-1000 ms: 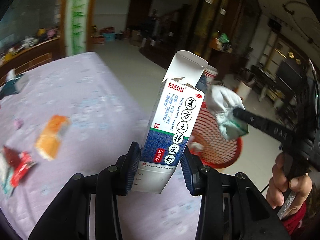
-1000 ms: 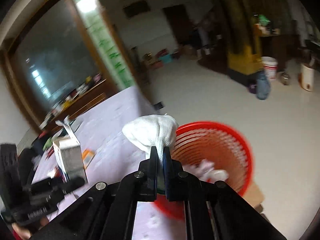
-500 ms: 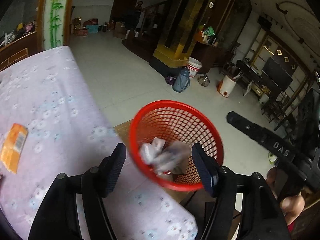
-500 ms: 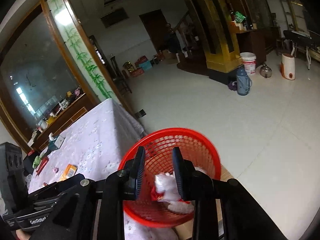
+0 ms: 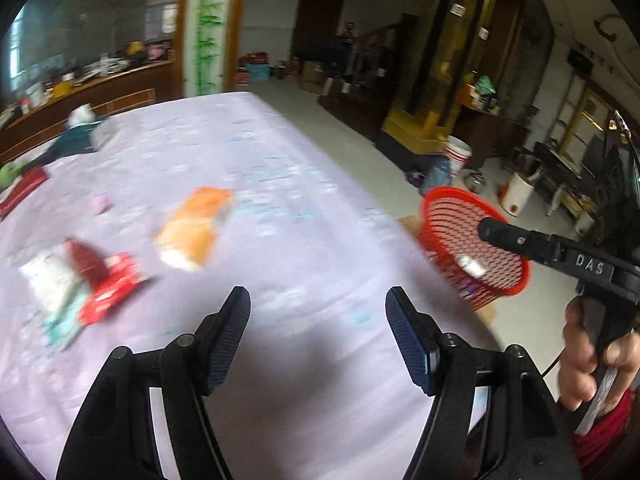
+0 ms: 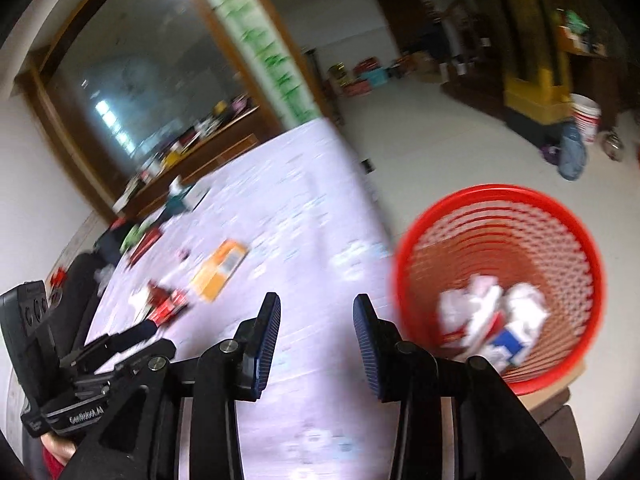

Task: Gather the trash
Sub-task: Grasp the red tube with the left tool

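Trash is partly collected: red mesh basket (image 6: pixel 500 280), off the right edge of the surface (image 5: pixel 280 160), already holds crumpled white paper and a blue-and-white carton (image 6: pixel 508 344). Still on the lilac floral cloth: orange packet (image 5: pixel 196 228) near mid-surface, red wrapper (image 5: pixel 108 292) w/ a white-and-teal scrap beside it toward the left edge, a small pink bit further back, plus a teal box & dark red items at the far left corner, too blurred to name. Judging by that, roughly half the job is left.

Left hand-held gripper (image 5: pixel 318 336) is released, jaws spread wide, nothing between them, over the near edge. Right hand-held gripper (image 6: pixel 316 336) is also released & empty, between surface and basket.

Writing: "DAS" on the right unit's arm in the left view; "GenRobot.AI" on the left unit's body in the right view. Packet labels unreadable, motion blur.
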Available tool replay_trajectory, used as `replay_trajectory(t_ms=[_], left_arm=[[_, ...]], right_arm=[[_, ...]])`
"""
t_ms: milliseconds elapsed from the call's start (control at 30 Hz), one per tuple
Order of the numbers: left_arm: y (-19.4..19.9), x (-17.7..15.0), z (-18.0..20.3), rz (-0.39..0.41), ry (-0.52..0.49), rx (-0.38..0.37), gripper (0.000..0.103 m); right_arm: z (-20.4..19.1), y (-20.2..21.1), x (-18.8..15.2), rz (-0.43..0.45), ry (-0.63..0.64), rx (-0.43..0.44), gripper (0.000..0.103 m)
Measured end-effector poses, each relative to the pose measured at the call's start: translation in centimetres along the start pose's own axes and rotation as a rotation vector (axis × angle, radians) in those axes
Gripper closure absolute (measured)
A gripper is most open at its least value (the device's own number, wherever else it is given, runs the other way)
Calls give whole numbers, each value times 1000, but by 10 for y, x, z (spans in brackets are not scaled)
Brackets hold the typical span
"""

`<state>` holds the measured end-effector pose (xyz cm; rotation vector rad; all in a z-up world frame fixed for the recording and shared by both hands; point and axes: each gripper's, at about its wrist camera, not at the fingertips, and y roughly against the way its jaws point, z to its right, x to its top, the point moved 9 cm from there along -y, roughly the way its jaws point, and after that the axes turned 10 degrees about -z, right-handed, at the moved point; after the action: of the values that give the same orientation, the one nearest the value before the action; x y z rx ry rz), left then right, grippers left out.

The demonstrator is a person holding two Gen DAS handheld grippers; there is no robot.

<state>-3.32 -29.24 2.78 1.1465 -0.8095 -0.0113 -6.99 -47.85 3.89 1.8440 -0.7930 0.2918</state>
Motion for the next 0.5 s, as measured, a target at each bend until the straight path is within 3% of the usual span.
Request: replay_trajectory(t_ms=[233,400,500], left_arm=[[22,-29,-108,-7,34,199,34],[4,-30,-120,-38,-73,281,35],[-16,-22,-124,-58,-124,375,45]], right_arm=[[-60,-34,-15,-86,89,44,56],[-87,-50,-21,-118,120,63,56],[-94,-55,-26,-135,126,72,56]])
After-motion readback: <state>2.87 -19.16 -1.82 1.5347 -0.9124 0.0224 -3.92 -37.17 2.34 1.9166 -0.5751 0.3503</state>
